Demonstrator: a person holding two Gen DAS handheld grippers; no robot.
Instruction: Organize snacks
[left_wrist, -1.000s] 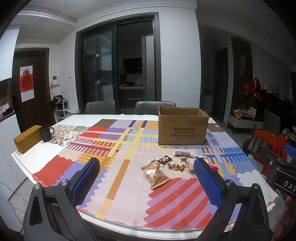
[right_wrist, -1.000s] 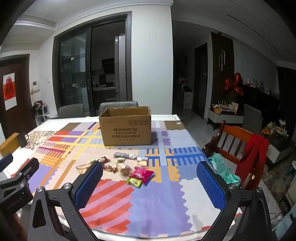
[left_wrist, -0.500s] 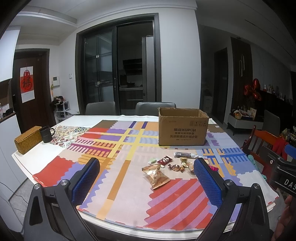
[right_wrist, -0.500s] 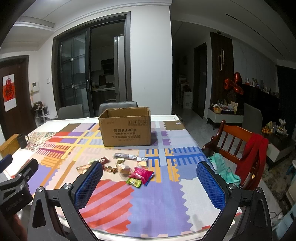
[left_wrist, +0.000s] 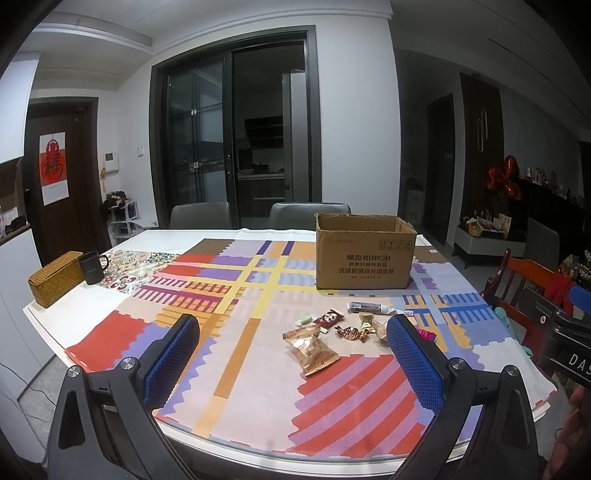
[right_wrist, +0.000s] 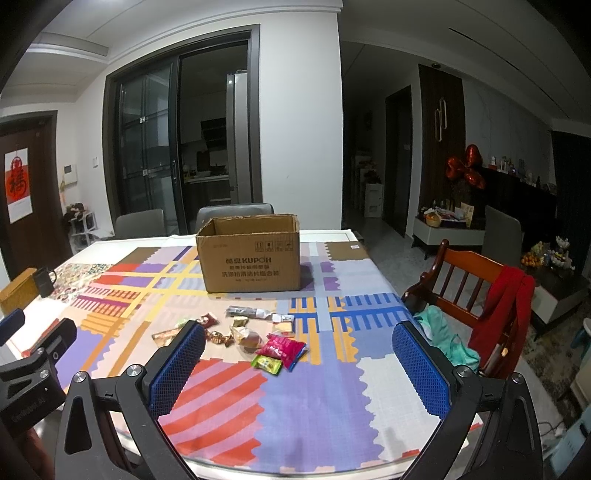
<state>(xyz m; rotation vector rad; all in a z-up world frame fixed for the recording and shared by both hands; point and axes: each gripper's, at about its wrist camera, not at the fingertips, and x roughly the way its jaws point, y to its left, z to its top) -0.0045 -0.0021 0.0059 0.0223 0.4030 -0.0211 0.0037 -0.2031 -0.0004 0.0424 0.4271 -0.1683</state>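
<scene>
Nothing has shifted: my left gripper (left_wrist: 291, 354) and right gripper (right_wrist: 299, 363) stay spread, empty, near the snack wrappers (right_wrist: 258, 332); far cardboard box (right_wrist: 251, 254) awaits filling.

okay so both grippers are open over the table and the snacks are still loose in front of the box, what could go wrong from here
1. The snacks lie bunched and partly overlapping, so the right gripper may pinch two wrappers at once.
2. The flat gold packet could slide on the tablecloth rather than lift.
3. The cardboard box looks light; a bump could shift it.
</scene>
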